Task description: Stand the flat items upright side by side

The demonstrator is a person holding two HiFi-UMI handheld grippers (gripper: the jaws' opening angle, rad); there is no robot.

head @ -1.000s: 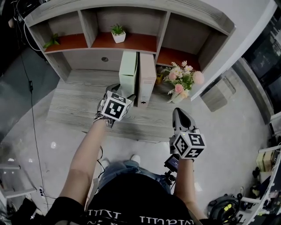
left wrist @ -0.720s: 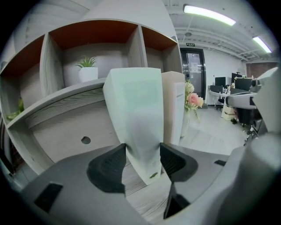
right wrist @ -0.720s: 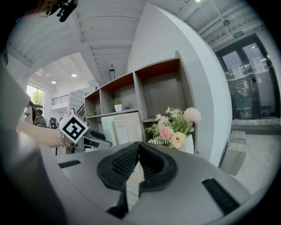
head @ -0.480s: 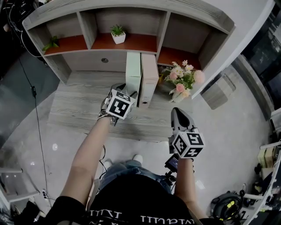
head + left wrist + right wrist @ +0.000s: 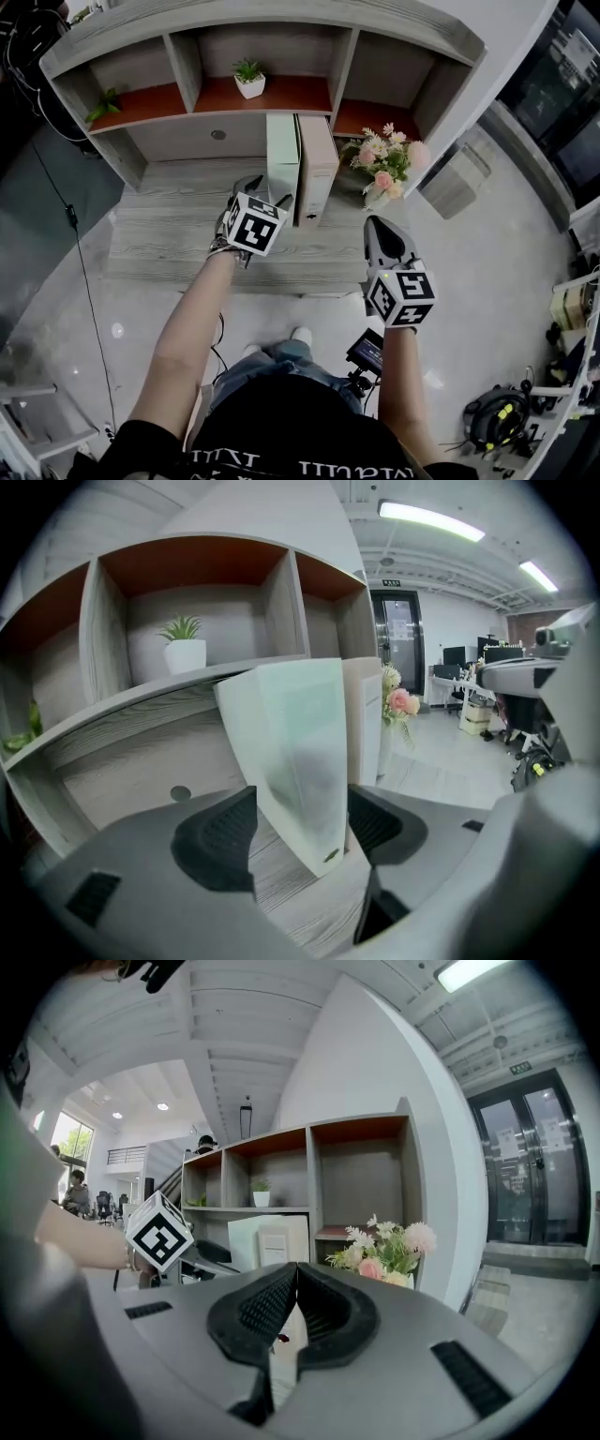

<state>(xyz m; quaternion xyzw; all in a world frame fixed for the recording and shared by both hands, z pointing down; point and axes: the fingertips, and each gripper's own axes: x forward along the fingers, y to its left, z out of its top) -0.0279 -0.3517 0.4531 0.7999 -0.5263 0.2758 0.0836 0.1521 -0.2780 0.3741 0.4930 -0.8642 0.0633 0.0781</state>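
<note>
1. Green folder [image 5: 281,161]: standing upright on the wooden desk [image 5: 169,234], reaching back under the shelf unit [image 5: 349,56], right face lying flush against the beige folder [image 5: 317,169], which is also standing upright.
2. Left gripper [image 5: 266,192]: reaching in at the near end of the green folder and straddling its front edge, with one jaw at each face.
3. Left jaws: standing roughly half apart, having just been opening. Green folder filling nearly the whole gap between them. Ribbed pads [image 5: 220,832] sitting right beside its two faces, not pressing in.
4. Seen along the left jaws: green folder leaning a little in that wide-angle view, bottom front corner showing just past the pads, beige folder peeking out behind its right edge.
5. Right gripper [image 5: 374,225]: hanging over the front right part of the desk, apart from both folders, pointing toward the far side where the flowers [image 5: 384,169] are standing.
6. Right jaws: pressing together tip to tip, pinching nothing, touching nothing.
7. Flowers: standing just to the right of the beige folder. Small potted plant [image 5: 249,77]: sitting in the middle shelf compartment above the folders.
</note>
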